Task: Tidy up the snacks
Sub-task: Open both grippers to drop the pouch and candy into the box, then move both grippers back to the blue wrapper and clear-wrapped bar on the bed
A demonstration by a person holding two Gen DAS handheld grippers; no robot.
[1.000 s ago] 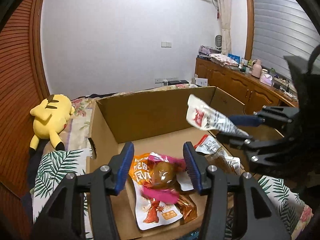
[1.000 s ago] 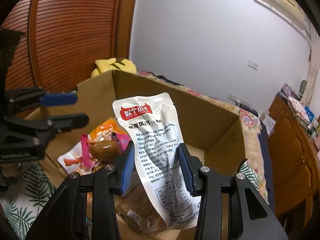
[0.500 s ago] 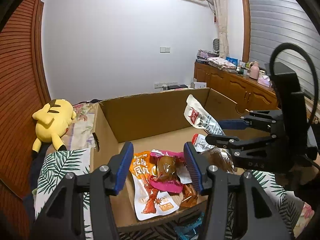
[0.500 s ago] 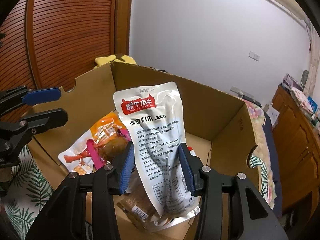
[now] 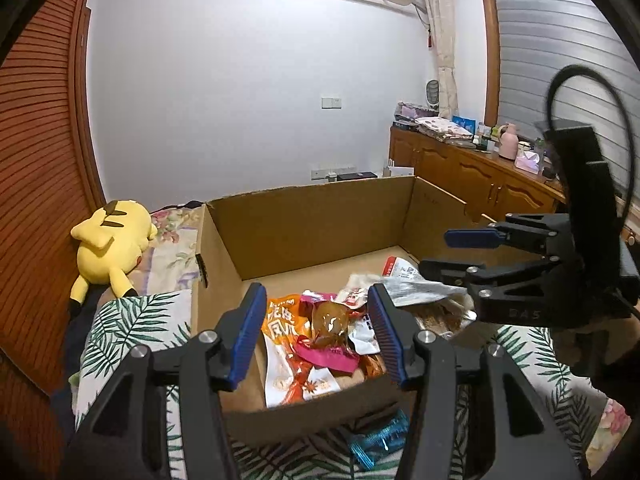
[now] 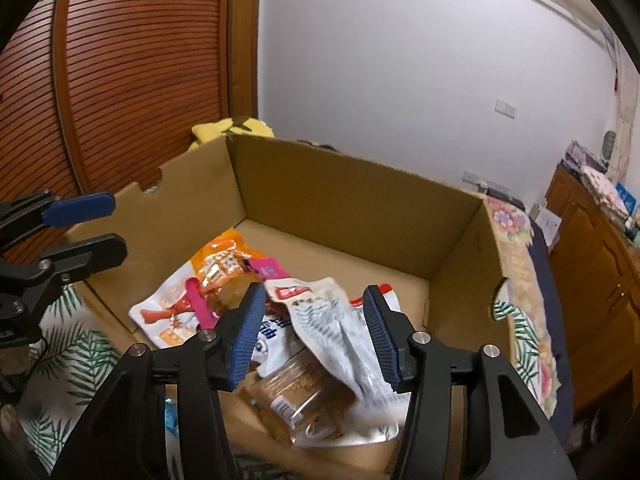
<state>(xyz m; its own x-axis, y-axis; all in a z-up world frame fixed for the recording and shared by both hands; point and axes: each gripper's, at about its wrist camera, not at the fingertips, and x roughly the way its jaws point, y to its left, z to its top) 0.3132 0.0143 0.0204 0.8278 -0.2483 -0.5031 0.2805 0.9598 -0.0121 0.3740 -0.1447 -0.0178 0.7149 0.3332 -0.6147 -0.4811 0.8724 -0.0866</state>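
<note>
Open brown cardboard box (image 5: 312,224) sits on a bed with leaf-print cover (image 5: 124,320), yellow plush toy (image 5: 110,244) lying left of it by the slatted wooden wall. Inside the box: white silver snack pouch (image 6: 340,320) blurred, lying between the right tool (image 6: 314,330) pads, whose jaws have just been opening and do not press it; orange-white snack packet (image 5: 288,344) and pink-wrapped brown snack (image 5: 330,332) beside it. Left tool (image 5: 316,332) open, empty, over the box's near wall; small blue wrapped item (image 5: 378,438) on the cover outside that wall.
</note>
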